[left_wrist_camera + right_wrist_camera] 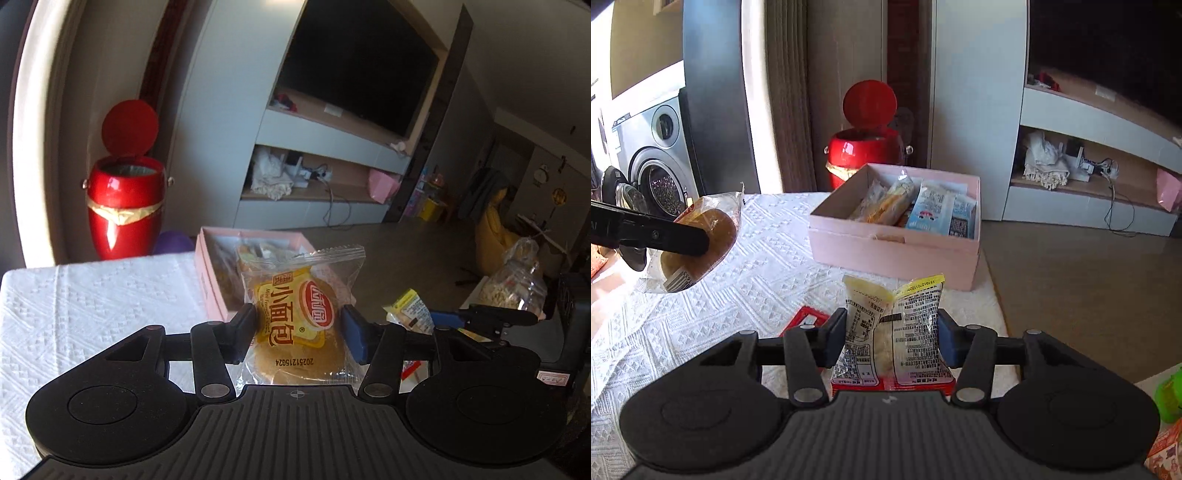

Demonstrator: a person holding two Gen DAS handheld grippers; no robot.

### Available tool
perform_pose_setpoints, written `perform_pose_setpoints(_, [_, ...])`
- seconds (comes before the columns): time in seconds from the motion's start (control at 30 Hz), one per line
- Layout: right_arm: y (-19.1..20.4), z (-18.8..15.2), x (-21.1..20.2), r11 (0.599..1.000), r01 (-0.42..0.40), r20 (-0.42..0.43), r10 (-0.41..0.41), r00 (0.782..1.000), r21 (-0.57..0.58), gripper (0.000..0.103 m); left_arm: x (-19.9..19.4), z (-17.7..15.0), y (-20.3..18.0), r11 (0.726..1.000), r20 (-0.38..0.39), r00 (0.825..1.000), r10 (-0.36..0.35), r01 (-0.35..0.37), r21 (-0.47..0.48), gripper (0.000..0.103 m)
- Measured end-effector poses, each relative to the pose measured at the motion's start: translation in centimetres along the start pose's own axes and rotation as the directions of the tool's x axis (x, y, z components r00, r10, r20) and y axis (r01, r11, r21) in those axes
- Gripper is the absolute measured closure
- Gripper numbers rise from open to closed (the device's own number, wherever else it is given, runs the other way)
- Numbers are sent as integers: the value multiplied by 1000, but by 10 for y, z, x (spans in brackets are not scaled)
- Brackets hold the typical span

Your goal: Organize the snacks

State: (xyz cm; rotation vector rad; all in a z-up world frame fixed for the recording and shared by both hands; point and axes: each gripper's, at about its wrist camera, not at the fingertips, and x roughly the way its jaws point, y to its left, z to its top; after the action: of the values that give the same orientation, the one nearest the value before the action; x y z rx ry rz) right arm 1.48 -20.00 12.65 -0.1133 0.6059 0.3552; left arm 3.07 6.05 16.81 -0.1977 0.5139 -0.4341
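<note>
My left gripper is shut on a mini bread packet with a yellow and red label, held above the white cloth before the pink box. The same packet shows at the left of the right wrist view, in the left gripper's fingers. My right gripper is shut on a yellow-topped snack packet with its printed back facing me, held above the table in front of the pink box. The box holds several packets. The right gripper's fingers and its packet show in the left wrist view.
A white textured cloth covers the table. Red packets lie on it under my right gripper. A red bin with open lid stands behind the table. A clear bag of snacks sits at the right. A washing machine is far left.
</note>
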Motion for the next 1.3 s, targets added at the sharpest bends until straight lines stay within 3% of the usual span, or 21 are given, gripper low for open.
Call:
perform_pose_setpoints(0.1, [-7, 47, -8, 999, 30, 110, -28, 994, -20, 53, 12, 52, -5, 998, 134, 989, -59, 58, 12, 46])
perform_pose_setpoints(0.2, [-19, 102, 6, 999, 44, 199, -43, 979, 1, 49, 52, 93, 8, 985, 184, 973, -140, 156, -71, 45])
perform_pose_setpoints(0.27, [-27, 128, 28, 999, 42, 188, -44, 981, 17, 17, 97, 99, 23, 981, 87, 988, -130, 141, -134, 48])
perform_pose_setpoints(0.33, [-31, 135, 49, 998, 57, 164, -60, 985, 20, 17, 137, 85, 32, 985, -43, 995, -90, 82, -153, 48])
perform_pose_setpoints(0.4, [-36, 125, 67, 996, 81, 110, -85, 990, 41, 17, 158, 57, 41, 986, -110, 992, -65, 47, -157, 48])
perform_pose_setpoints(0.57, [-48, 60, 78, 996, 53, -17, -52, 999, 71, 17, 154, -8, 60, 968, -155, 987, -36, -4, -251, 48])
perform_pose_setpoints(0.7, [-42, 24, 82, 994, 104, -76, -102, 992, 30, 17, 119, -42, 55, 980, -135, 990, 45, -70, -185, 52])
perform_pose_setpoints(0.8, [-34, 7, 78, 996, 75, -96, -71, 993, 38, 17, 90, -63, 47, 982, -120, 985, 127, -142, -128, 52])
perform_pose_setpoints(1.0, [-4, -11, 76, 995, -21, -145, 34, 989, 93, 17, 56, -111, 35, 955, -178, 944, 278, -291, -50, 52])
perform_pose_setpoints(1.17, [39, -27, 87, 993, -82, -211, 97, 973, 80, 17, 50, -137, 31, 922, -229, 896, 380, -386, 21, 52])
perform_pose_setpoints(1.3, [62, -33, 95, 998, -58, -240, 61, 969, 17, 17, 46, -147, 26, 916, -184, 897, 402, -395, 74, 51])
